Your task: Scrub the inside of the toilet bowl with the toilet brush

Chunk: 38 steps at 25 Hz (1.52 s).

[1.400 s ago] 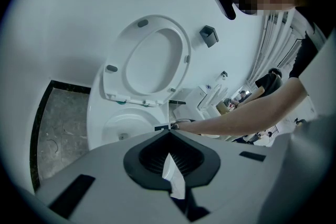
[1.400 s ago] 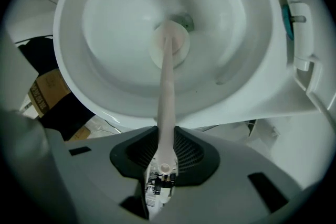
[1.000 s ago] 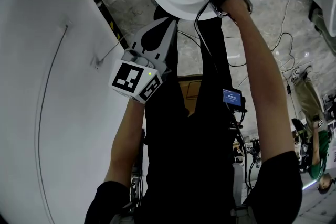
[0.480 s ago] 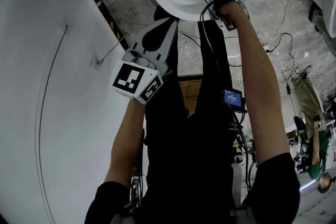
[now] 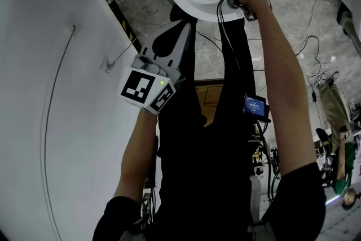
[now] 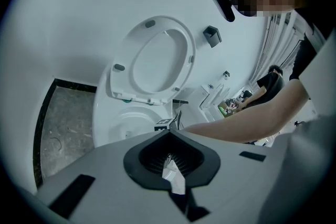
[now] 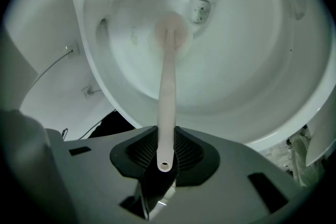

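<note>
– Grey mottled floor (image 5: 282, 20), white wall (image 5: 45, 93) on the person's left: noted. Where is the brush?
– Toilet brush (image 7: 167, 97) points down inside the toilet bowl (image 7: 262, 76). Its pale head is low in the bowl, just beside the drain hole (image 7: 199, 8).
– Held by?
– Right gripper (image 7: 166, 152), reaching over the rim. Its jaws are clamped on the top of the handle, and the handle's end, with a small hole, sticks out behind them.
– Left gripper (image 5: 177, 34)?
– Jaws together, nothing between them. It hangs outside the bowl on the wall side, pointing towards the bowl.
– Seat?
– Seat (image 6: 157, 60) is raised, standing up behind the bowl.
</note>
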Tool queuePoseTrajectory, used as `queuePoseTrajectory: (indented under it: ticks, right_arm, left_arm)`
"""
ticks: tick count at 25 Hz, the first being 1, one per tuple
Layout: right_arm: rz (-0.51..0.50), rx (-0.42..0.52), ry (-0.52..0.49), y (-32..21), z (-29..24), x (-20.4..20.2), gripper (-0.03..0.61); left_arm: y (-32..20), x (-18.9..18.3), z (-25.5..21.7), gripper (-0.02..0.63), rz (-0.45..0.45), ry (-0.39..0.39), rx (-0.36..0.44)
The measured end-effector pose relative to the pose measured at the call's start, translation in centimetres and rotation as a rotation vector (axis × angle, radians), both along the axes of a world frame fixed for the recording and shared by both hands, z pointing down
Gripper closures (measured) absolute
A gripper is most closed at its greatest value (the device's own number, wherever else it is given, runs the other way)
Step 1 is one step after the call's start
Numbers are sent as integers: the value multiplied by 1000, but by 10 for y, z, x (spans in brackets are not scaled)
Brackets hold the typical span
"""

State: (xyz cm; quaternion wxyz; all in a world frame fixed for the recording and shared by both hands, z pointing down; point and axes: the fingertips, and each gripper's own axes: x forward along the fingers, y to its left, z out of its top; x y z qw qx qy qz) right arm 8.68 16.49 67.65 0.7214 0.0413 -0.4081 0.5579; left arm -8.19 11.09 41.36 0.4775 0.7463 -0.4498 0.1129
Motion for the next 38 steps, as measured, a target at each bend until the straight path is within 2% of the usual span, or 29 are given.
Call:
queuePoseTrajectory:
  ticks: [3, 5, 11, 14, 16, 18, 24, 28, 31, 34, 38]
  right_arm:
    - [121, 21, -69, -2, 2, -26, 478]
    - [238, 25, -121, -4, -3, -47, 477]
    - [660, -8, -262, -14, -25, -104, 477]
    - [947, -26, -310, -30, -33, -121, 477]
    - [1124, -21, -334, -43, -36, -124, 477]
    - [1258, -20, -355, -54, -36, -121, 477]
    - [1579, -23, -428, -77, -49, -106, 477]
    - [1712, 5, -453, -84, -58, -91, 477]
    - [1739, 8, -500, -83, -66, -89, 477]
    - [1692, 0, -542, -77, -71, -96, 477]
    - [1497, -3, -528, -62, -69, -116, 477]
  left_arm:
    - [0, 0, 0, 604, 0, -2, -1]
    - [0, 2, 0, 604, 1, -1, 0]
    - [-1, 12, -5, 604, 11, 6, 10]
    - [0, 13, -6, 604, 13, 8, 13]
    - [2, 14, -6, 604, 16, 10, 13]
    - [4, 14, -4, 604, 18, 10, 11]
    - [4, 15, -4, 604, 23, 5, 8]
    - [1, 17, -6, 604, 23, 9, 15]
    - [1, 18, -6, 604, 25, 12, 16]
    - [3, 20, -6, 604, 27, 16, 16]
    - [5, 20, -6, 604, 26, 17, 16]
